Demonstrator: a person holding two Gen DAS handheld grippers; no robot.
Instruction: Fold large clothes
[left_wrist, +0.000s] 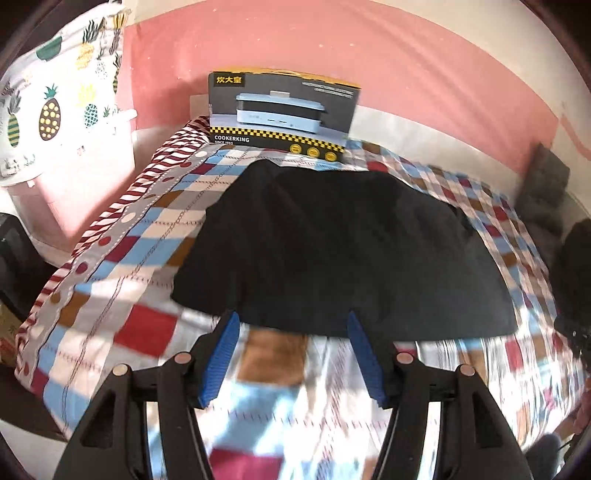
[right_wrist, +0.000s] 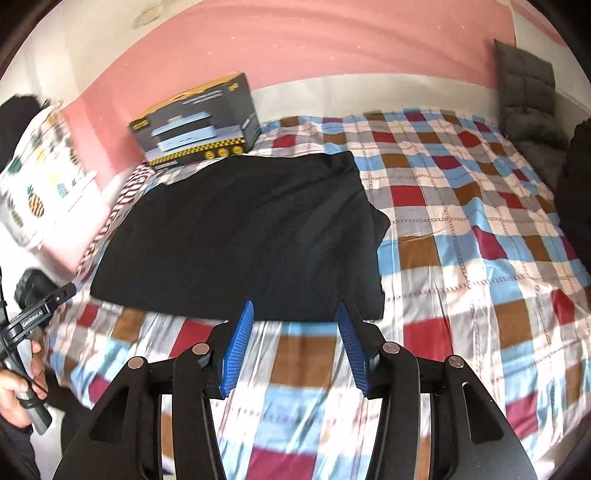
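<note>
The checked red, blue and white bed cover (left_wrist: 122, 229) is smeared by blur near both cameras. The small print on the dark cardboard appliance box (left_wrist: 284, 110) is too blurred to read. The pineapple-print cloth (left_wrist: 48, 110) and the grey quilted cushion (right_wrist: 524, 85) are cut by the lens edge.

A home bedroom: a bed (right_wrist: 461, 206) with checked bedding, a pineapple-print pillow (left_wrist: 48, 110), pink wall (left_wrist: 332, 55).

Bed (right_wrist: 461, 206): checked cover bare right of the black garment (right_wrist: 236, 229), open for passage. Obstacles: appliance box (right_wrist: 199, 122) at garment's far edge; grey cushion (right_wrist: 524, 85) against the wall, far right corner.
</note>
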